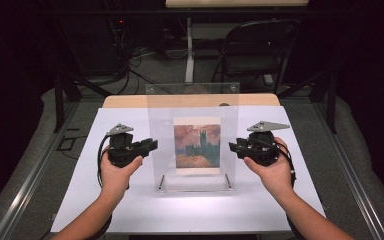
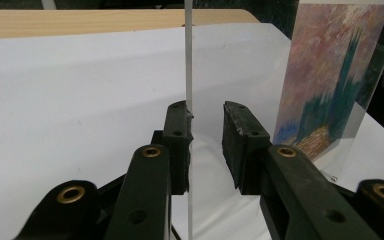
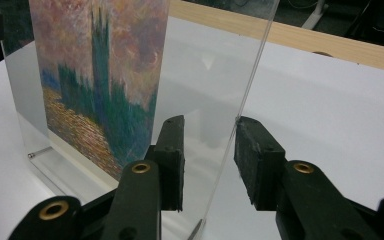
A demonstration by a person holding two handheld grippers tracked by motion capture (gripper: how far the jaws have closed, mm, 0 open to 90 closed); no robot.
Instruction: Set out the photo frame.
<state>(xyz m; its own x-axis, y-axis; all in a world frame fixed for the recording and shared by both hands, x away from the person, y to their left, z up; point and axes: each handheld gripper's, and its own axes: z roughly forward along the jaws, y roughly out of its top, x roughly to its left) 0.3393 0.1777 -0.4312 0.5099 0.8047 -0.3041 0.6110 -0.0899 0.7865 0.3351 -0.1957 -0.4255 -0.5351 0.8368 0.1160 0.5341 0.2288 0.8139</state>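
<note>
Item: clear upright acrylic picture frame (image 1: 192, 137) holding a painted print of dark towers under a pink-orange sky (image 1: 197, 146); stands at centre of the high view on the white sheet covering the desk (image 1: 130, 210), its small metal feet at lower centre.

Left gripper (image 1: 150, 145): black, two-jaw, held in the person's left hand (image 1: 116, 172) at centre-left of the high view; in the left gripper view the panel's thin edge (image 2: 188, 60) runs up between the jaws, one pad (image 2: 177, 145) touching or nearly touching it, the other pad standing apart; jaws not yet clamped.

Right gripper (image 1: 233, 146): same type, in the right hand (image 1: 272, 170) at centre-right; in the right gripper view the opposite edge (image 3: 250, 85) slants between the jaws, one pad (image 3: 255, 155) just beside it, the other clear; jaws not clamped.

Step judged in hand: pinching the frame by both side edges; advised handling: seat each edge deep and centred on the pads, close both sides evenly, keep the grippers level with one another so the panel stays upright; smooth acrylic may slip, so grip firmly before any lift.
</note>
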